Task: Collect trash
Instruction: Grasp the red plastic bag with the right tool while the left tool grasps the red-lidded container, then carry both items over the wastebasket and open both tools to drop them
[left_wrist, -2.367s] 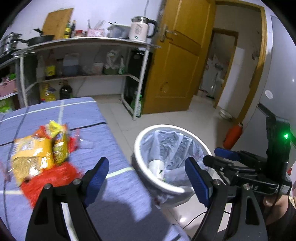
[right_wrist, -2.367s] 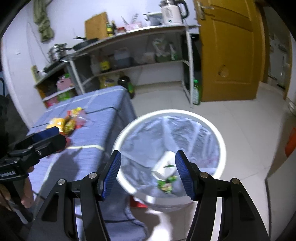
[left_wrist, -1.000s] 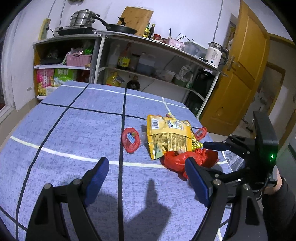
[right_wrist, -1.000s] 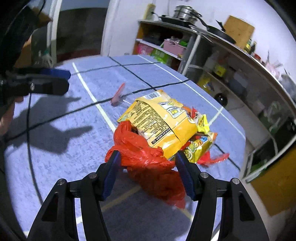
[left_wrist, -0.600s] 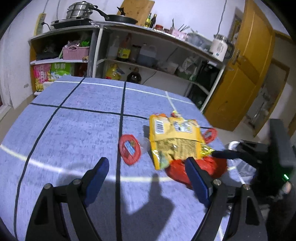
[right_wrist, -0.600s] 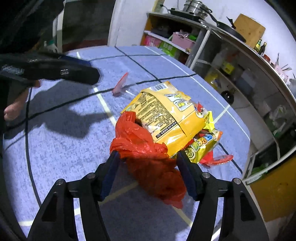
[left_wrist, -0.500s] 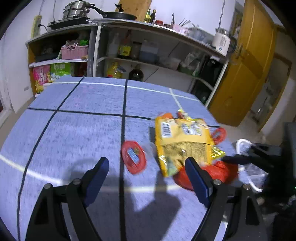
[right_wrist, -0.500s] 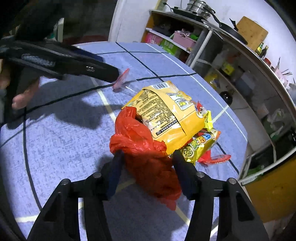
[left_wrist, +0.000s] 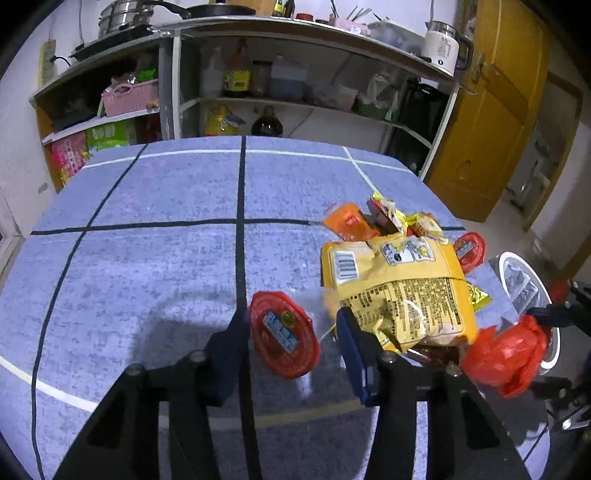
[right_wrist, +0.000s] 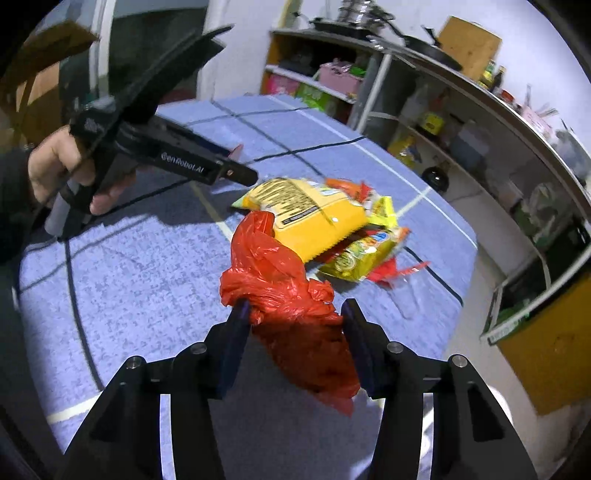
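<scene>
A heap of wrappers lies on the blue checked tablecloth (left_wrist: 147, 258). A round red lid (left_wrist: 284, 336) on a clear cup lies between the fingers of my left gripper (left_wrist: 290, 339). Its jaws are closing around it, and I see no pad pressing. My right gripper (right_wrist: 293, 321) is shut on a crumpled red plastic bag (right_wrist: 291, 306), its jaws still closing, and the bag is stretched away from the heap. A big yellow snack packet (left_wrist: 399, 288) tops the heap. Beside it lie a yellow-green packet (right_wrist: 365, 254), an orange sachet (left_wrist: 347, 221) and a second red lid (left_wrist: 471, 251).
The white-rimmed trash bin (left_wrist: 554, 350) with a clear liner stands on the floor past the table's right edge. A metal shelf (left_wrist: 295, 99) full of bottles and pots is behind the table, a yellow door (left_wrist: 498, 129) to its right. A hand (right_wrist: 55, 162) holds the left gripper.
My left gripper came forward over the red lid and its jaws narrowed around it. The right jaws narrowed on the red bag and drew it out from under the yellow packet.
</scene>
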